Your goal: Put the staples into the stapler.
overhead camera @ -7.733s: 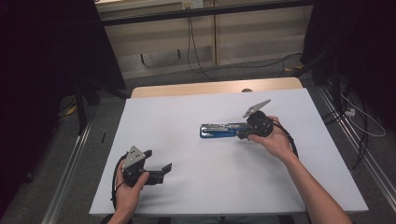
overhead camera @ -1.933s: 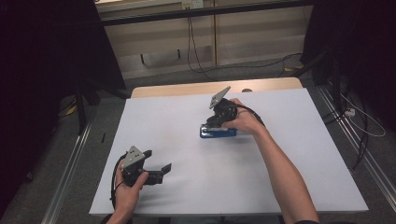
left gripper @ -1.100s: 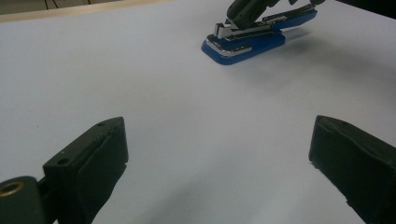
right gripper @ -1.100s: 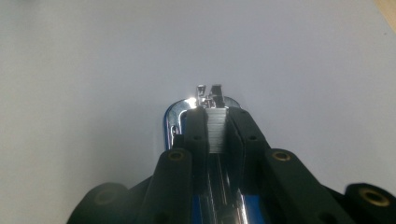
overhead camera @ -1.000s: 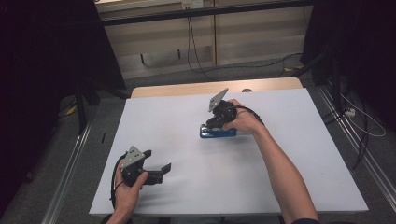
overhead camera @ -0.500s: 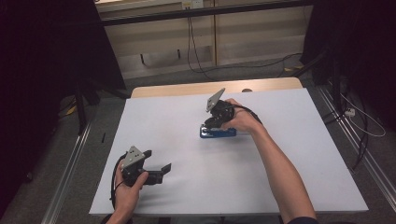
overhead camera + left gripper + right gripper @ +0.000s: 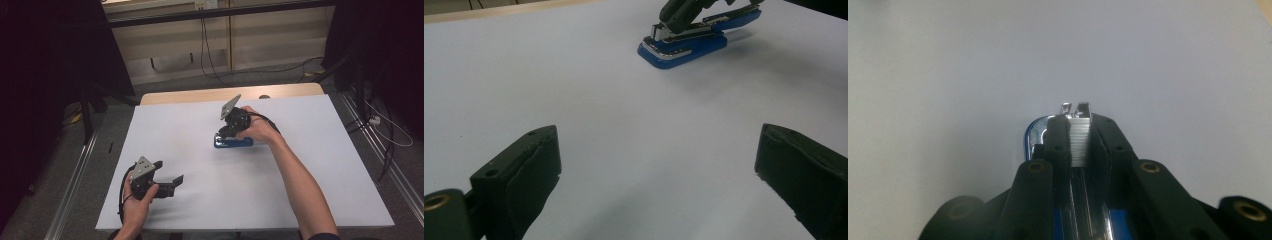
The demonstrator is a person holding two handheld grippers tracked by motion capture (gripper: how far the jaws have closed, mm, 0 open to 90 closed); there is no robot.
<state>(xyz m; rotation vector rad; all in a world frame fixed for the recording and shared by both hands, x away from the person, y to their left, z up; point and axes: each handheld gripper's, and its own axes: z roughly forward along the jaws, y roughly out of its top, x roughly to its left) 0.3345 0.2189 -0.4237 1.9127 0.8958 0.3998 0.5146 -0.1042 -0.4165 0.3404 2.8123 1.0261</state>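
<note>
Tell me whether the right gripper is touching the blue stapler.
Touching. In the right gripper view, the right gripper has both jaws closed against a row of staples in the open blue stapler; the left gripper view shows the same grip on it from farther off.

Stapler (image 7: 684,42): glossy blue plastic, shiny metal staple strip. Table (image 7: 300,200): smooth matt white. Gripper fingers (image 7: 529,175): matt black.

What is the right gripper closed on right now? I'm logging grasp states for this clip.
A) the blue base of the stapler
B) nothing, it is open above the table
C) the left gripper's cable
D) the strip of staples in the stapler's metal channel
D: in the right gripper view, the right gripper has its fingers pressed against both sides of the silvery strip of staples in the blue stapler.
</note>
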